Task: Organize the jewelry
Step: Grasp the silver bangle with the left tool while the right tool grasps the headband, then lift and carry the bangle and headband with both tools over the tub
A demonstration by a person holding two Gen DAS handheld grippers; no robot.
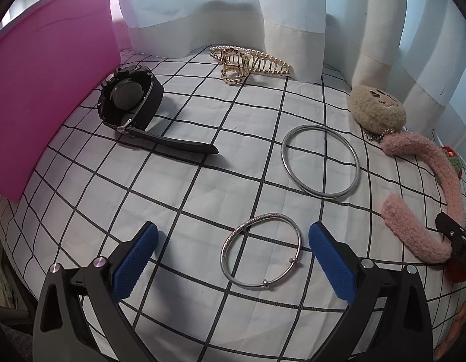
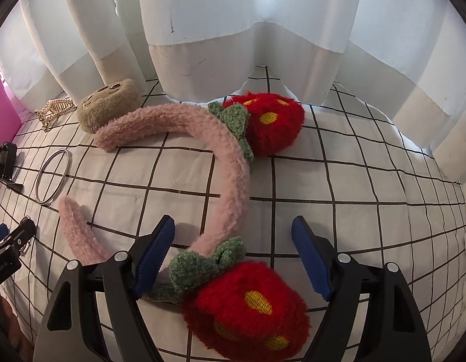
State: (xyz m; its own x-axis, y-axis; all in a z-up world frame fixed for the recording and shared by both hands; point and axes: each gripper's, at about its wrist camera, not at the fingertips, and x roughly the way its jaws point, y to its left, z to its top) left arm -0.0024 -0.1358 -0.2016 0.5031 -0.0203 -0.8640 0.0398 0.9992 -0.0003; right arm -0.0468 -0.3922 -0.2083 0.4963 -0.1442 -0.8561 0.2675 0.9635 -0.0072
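My left gripper (image 1: 233,235) is open, and a thin silver bangle with two small beads (image 1: 261,255) lies on the cloth between its blue fingers. A plain silver bangle (image 1: 320,162) lies beyond it. A black watch (image 1: 133,102) lies by the pink box (image 1: 49,90). A gold pearl hair claw (image 1: 251,63) lies at the back. My right gripper (image 2: 233,232) is open over a pink fluffy headband (image 2: 229,163) with two red strawberry pompoms (image 2: 248,310); the near pompom sits between its fingers.
A beige plush keychain (image 1: 376,107) lies at the back right. White curtains (image 2: 248,15) hang behind the grid-patterned cloth (image 1: 202,187). The pink box stands on the left. The left gripper shows at the left edge of the right wrist view (image 2: 9,241).
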